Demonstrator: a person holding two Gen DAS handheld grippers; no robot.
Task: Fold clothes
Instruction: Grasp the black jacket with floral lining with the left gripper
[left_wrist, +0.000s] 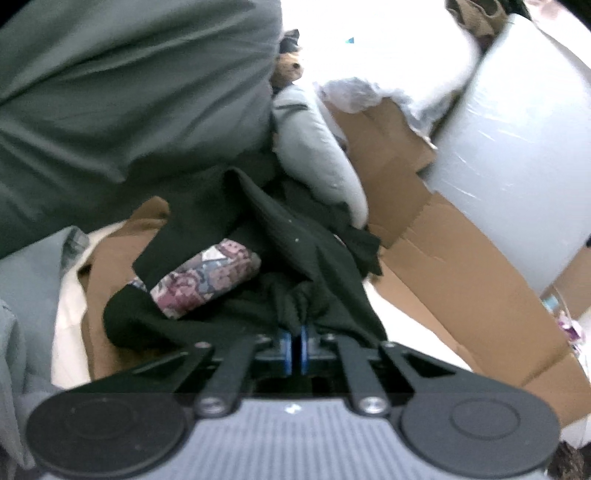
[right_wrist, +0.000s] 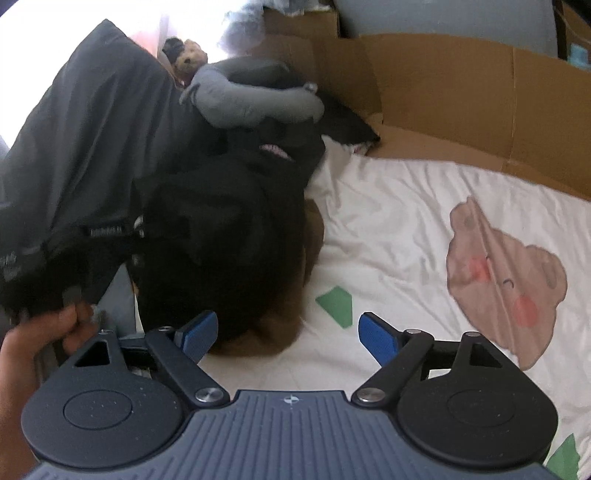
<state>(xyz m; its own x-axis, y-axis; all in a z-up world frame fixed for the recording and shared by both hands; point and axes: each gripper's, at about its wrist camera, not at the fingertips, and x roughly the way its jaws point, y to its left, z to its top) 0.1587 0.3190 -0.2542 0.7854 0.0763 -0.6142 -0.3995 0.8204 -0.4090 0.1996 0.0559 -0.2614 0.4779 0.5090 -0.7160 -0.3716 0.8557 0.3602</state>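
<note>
Between the left hand-held gripper (left_wrist: 294, 328) pads: bunched black garment (left_wrist: 295, 258).

Blown-out daylight glare at the top of both views, soft overall blur, black garment (left_wrist: 317, 258) lost in shadow, fisheye bending and dark corners at edges

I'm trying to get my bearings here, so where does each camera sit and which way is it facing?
Left wrist: rides on the left gripper, looking along its shut fingers into the black garment they pinch; beyond lie a floral bundle and cardboard.
Right wrist: rides on the right gripper, open, looking down over the white sheet at the black garment; a bare hand shows lower left.
Shared: the black garment, grey pillow, teddy, cardboard.
</note>
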